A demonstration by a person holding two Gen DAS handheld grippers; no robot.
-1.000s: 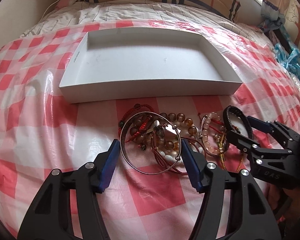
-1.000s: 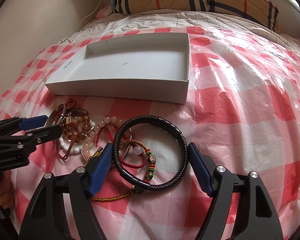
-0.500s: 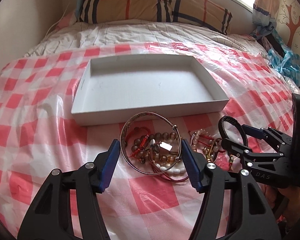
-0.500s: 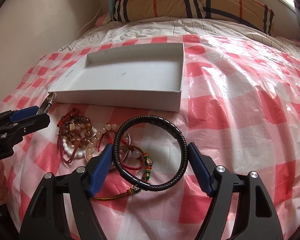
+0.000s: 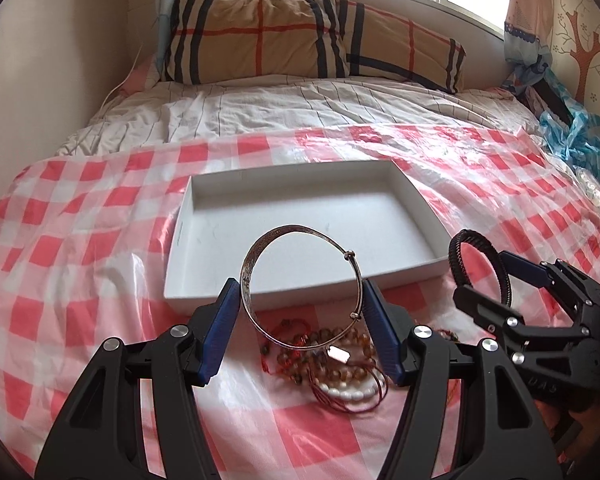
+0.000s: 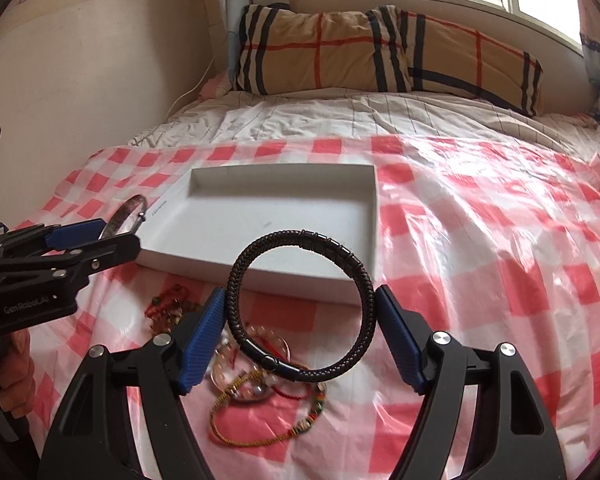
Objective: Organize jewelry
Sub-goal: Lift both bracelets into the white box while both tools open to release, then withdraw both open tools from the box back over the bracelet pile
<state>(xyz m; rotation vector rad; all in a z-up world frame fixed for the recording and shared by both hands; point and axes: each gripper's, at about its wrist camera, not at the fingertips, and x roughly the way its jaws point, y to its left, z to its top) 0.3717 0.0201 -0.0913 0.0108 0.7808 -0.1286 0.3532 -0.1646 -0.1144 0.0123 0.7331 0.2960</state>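
Observation:
My left gripper (image 5: 302,320) is shut on a silver bangle (image 5: 256,256) and holds it in the air in front of the empty white tray (image 5: 300,296). My right gripper (image 6: 300,334) is shut on a black braided bracelet (image 6: 332,244), also lifted, near the tray's (image 6: 260,284) front edge. The bracelet also shows in the left wrist view (image 5: 458,256), and the bangle in the right wrist view (image 6: 120,216). A pile of beaded and corded bracelets (image 5: 336,364) lies on the red-checked cover below both grippers, seen too in the right wrist view (image 6: 260,392).
The bed is covered by a glossy red-and-white checked sheet (image 5: 80,240). A plaid pillow (image 5: 300,40) lies at the head under a window. A wall runs along the left side (image 6: 80,60). Blue plastic wrap (image 5: 576,136) lies at the right edge.
Both grippers have risen from the jewelry pile, lifting the silver bangle and the black bracelet off the cover. The tray now sits lower and farther in both views.

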